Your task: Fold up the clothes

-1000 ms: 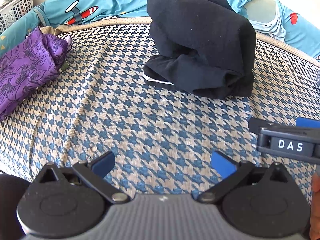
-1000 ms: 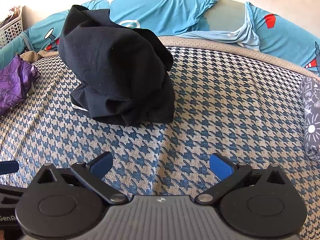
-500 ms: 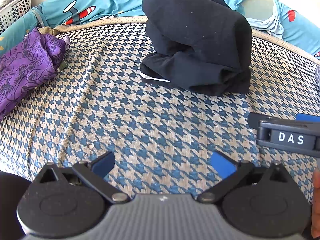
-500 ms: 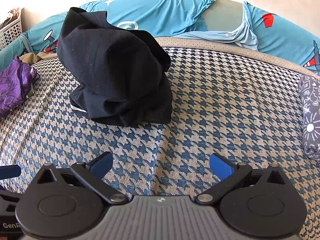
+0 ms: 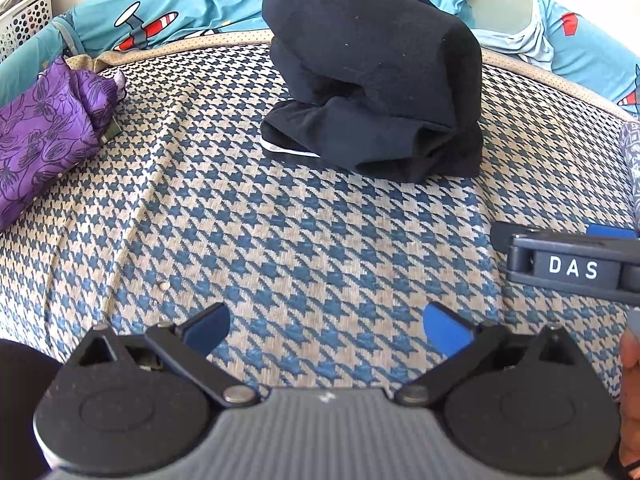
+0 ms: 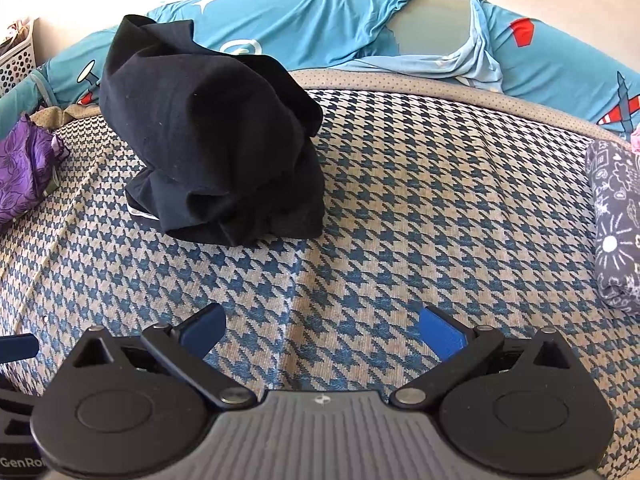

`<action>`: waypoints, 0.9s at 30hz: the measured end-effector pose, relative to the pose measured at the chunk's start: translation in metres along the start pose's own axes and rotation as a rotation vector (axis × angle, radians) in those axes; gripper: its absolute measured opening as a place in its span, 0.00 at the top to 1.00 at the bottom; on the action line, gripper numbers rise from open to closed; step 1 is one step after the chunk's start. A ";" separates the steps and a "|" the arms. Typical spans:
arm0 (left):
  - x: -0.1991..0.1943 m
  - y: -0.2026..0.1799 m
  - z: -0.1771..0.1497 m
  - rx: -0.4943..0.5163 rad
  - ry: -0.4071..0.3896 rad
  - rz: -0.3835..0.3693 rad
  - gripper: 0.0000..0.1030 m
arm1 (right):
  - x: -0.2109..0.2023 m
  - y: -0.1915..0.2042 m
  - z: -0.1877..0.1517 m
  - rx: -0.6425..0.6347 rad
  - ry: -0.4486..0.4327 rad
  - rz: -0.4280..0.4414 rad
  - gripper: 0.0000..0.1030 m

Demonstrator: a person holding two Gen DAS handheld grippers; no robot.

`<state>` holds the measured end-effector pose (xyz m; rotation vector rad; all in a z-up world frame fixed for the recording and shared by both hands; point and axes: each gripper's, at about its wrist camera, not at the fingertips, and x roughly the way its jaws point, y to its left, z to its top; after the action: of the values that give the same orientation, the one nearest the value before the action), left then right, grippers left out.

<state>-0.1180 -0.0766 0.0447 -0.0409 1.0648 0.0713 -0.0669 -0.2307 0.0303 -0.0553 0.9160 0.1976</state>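
On the houndstooth bedcover (image 5: pixel 280 240), a black garment (image 5: pixel 376 68) sits heaped.
Both the left gripper (image 5: pixel 326 330) and right gripper (image 6: pixel 322 328) hover nearby, jaws spread wide, empty.

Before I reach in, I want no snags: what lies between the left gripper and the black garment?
Only bare houndstooth cover between the open left gripper and the black garment, in the left wrist view.

Houndstooth bed cover (image 5: pixel 280 240); teal aeroplane-print sheet (image 6: pixel 320 24) at twelve o'clock; white perforated basket (image 5: pixel 24 20) at ten o'clock.
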 end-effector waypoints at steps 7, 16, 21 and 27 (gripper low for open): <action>-0.001 -0.001 -0.002 -0.002 0.001 0.000 0.00 | -0.001 -0.001 -0.003 -0.001 0.001 -0.002 0.00; -0.004 -0.002 -0.003 -0.012 -0.002 -0.007 0.00 | -0.001 -0.003 -0.006 0.001 0.006 -0.007 0.00; -0.005 -0.005 -0.004 -0.009 -0.005 -0.010 0.00 | -0.001 -0.004 -0.007 0.005 0.010 -0.009 0.00; -0.009 -0.009 -0.005 0.002 -0.013 -0.014 0.00 | -0.003 -0.006 -0.009 0.009 0.010 -0.010 0.00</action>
<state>-0.1258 -0.0857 0.0501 -0.0464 1.0517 0.0574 -0.0747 -0.2381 0.0264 -0.0524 0.9261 0.1844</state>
